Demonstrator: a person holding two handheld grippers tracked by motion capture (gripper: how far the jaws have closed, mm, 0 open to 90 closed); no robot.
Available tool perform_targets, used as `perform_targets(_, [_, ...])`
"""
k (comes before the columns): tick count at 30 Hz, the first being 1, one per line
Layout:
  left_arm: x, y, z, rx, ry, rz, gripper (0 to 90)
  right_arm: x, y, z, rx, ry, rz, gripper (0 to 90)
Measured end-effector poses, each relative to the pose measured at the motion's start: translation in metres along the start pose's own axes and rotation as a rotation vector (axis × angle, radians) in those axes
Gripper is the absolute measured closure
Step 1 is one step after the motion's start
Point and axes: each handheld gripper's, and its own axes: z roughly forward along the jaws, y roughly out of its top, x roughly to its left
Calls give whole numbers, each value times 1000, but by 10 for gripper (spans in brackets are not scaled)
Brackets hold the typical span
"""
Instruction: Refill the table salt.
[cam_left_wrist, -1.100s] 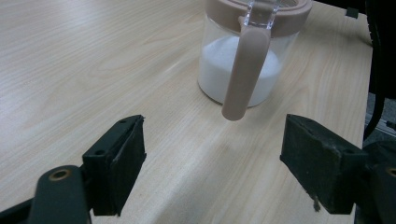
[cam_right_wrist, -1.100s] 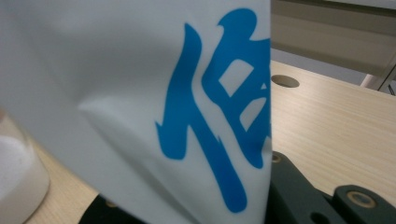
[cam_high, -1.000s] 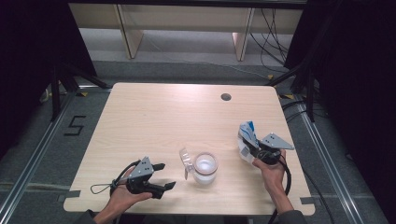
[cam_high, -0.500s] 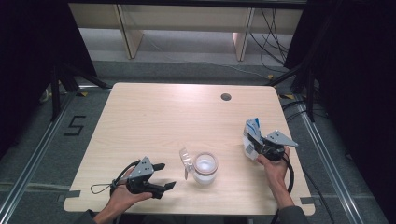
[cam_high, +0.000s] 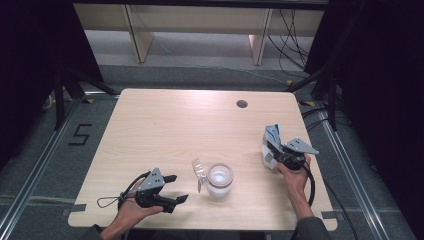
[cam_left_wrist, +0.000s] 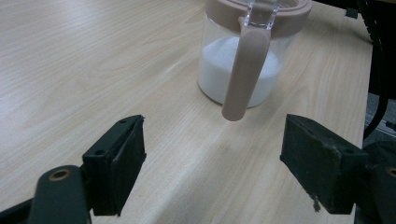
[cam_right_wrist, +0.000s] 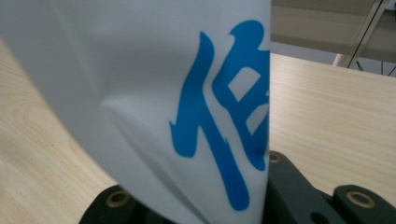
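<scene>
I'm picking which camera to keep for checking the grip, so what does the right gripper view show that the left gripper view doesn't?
Right gripper view: a white bag with blue print, close up and clamped between the right gripper's jaws.

Left gripper view: the left gripper with its jaws wide apart and nothing between them, aimed at a clear jar with white powder inside, a beige rim and a beige strap hanging down its side.

Both: the light wooden table.
</scene>
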Motion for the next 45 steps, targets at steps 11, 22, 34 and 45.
perform_targets(11, [1,0,-1,-1,-2,7,211,-1,0,-1,4,2,2,793])
perform_targets(22, [0,0,0,-2,-1,6,211,0,0,-9,23,26,61,691])
perform_targets(34, [0,0,0,-1,1,2,211,3,2,-12,-6,11,152,434])
perform_targets(45, [0,0,0,-2,1,2,211,5,8,-22,-33,-9,188,277])
